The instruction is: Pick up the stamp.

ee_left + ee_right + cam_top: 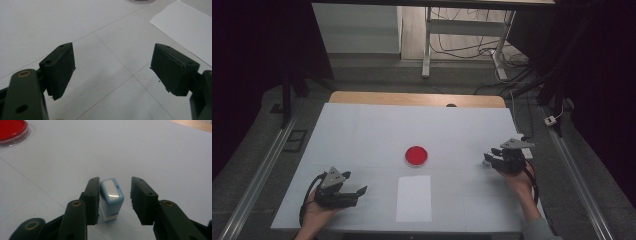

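Near the table's (362, 125) right edge, we placed the right gripper (113, 195) around the upright stamp (111, 197), jaws parted, one pad touching. We judged it light, rigid, smooth; best gripped on its flat sides. Our left gripper (112, 62) stood spread, empty.

No readable text, label, brand, number or sign appears on anything in these views.
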`<state>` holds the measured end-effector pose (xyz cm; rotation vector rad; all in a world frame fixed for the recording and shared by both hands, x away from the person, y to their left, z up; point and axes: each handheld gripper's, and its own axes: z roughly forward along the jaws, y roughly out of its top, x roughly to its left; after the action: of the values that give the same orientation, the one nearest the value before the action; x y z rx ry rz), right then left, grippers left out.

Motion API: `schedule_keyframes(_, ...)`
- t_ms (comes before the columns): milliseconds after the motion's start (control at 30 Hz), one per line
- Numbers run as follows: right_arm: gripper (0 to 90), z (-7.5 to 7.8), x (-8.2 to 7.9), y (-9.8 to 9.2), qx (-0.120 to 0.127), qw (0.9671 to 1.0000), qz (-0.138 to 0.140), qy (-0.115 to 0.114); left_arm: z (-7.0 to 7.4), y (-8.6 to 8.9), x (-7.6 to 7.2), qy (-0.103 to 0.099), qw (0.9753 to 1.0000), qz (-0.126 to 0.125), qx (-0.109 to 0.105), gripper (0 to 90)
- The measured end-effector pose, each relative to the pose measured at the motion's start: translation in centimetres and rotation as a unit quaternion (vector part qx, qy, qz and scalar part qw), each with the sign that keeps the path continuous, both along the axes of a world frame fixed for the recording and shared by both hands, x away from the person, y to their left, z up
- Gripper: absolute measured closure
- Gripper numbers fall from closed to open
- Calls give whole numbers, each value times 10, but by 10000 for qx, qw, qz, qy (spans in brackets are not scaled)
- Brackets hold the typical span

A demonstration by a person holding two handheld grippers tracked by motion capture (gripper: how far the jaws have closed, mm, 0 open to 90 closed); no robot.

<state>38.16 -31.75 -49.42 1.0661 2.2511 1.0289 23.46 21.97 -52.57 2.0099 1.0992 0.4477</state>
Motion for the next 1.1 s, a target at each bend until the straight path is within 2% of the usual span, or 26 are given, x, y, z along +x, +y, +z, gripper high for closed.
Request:
schedule_keyframes(33, 643, -1, 0, 0, -39, 10000, 30, -3, 0, 0, 0, -1, 10000, 1, 0, 194)
schedule_keyframes(233, 733, -1, -1, 0, -43, 9999, 160, -18, 0, 1, 0, 1, 10000, 8, -6, 194)
schedule_keyframes(633, 752, 0, -2, 2, -121, 9995, 264, -103, -1, 1, 0, 9, 10000, 9, -3, 194)
schedule_keyframes(833, 752, 2, -4, 1, -56, 9995, 250, -171, -1, 1, 0, 13, 10000, 6, -5, 194)
schedule_keyframes(1100, 753, 8, -6, -1, 153, 9992, 218, -291, -1, 1, 0, 16, 10000, 6, 24, 194)
